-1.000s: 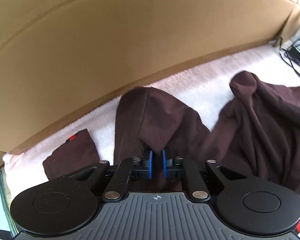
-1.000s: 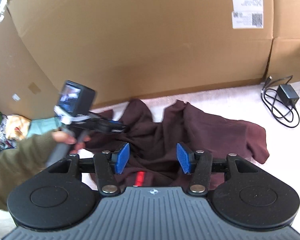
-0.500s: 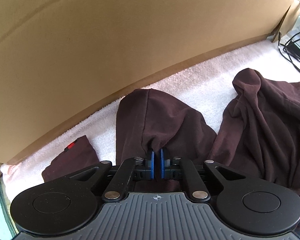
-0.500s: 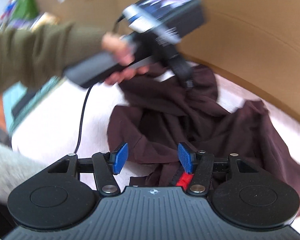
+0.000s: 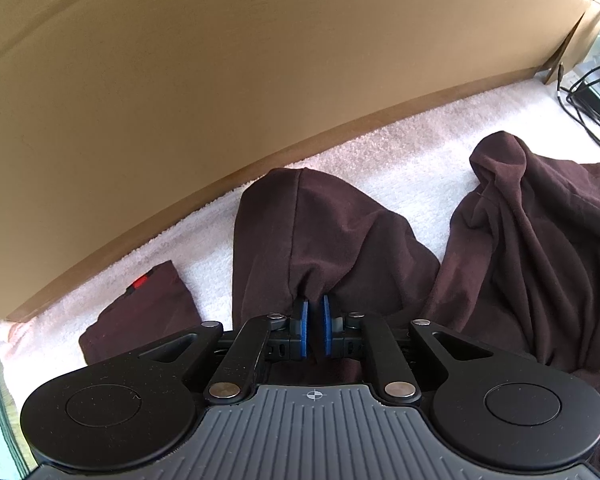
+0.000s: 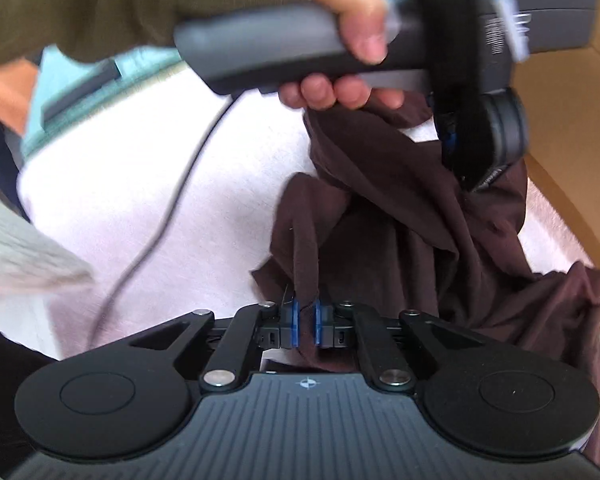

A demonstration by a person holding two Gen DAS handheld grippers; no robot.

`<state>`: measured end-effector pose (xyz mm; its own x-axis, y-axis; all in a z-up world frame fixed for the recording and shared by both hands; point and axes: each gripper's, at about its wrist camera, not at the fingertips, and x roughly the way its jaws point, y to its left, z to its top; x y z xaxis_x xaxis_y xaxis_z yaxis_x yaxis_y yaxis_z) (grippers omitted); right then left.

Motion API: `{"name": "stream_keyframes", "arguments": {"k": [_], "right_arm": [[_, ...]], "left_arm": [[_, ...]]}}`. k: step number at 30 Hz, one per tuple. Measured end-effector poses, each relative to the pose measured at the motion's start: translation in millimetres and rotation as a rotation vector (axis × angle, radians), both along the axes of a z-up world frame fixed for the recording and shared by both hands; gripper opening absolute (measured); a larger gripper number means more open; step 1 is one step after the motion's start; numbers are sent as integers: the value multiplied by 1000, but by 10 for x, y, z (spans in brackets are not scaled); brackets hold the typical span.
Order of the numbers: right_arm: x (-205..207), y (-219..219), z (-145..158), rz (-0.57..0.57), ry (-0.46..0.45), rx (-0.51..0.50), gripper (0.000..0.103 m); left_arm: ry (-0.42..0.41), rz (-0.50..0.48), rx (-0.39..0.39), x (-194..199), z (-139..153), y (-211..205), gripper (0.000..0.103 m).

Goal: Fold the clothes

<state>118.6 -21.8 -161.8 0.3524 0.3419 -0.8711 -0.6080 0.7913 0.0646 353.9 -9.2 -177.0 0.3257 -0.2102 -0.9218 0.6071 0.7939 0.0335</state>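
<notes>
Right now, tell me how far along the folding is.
Early stage. Done: both grips look secured. The left gripper is shut on a bunched edge of the dark brown garment, and the right gripper is shut on another edge of it. In hand: the cloth hangs lifted between them above the white towel. Left: the garment is crumpled, with no neat fold visible; it needs spreading flat, then folding.

Each gripper has a ribbed grey body with a small crosshair mark, two round black discs at its sides, black linkage arms with silver screws, and blue pads on the fingers: left gripper [image 5: 314, 330], right gripper [image 6: 306, 322]. The person's hand [image 6: 350, 54] emerges from an olive-green sleeve [image 6: 140, 4]; a dark cable [image 6: 168, 208] trails from the grey handle.
</notes>
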Motion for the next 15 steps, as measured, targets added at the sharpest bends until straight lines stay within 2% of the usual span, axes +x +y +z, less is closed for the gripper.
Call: {"name": "stream_keyframes", "arguments": {"k": [5,7,11,13,15], "right_arm": [[-282,-270,386,-25,46,158,8],[-399,-397,484,-35,64,192,8],[-630,-654,668,-56,101,256,8],[-745,-783,760,-67,119,287,8],[-853,-914,835,-81,137,312,8]], "left_arm": [[17,11,-14,-80,27,65,6],[19,3,-18,-165,48,75,10],[18,-10,-33,-352,103,95,11],[14,-6,-46,-443,141,100,19],[15,0,-63,-521,176,108,22]]}}
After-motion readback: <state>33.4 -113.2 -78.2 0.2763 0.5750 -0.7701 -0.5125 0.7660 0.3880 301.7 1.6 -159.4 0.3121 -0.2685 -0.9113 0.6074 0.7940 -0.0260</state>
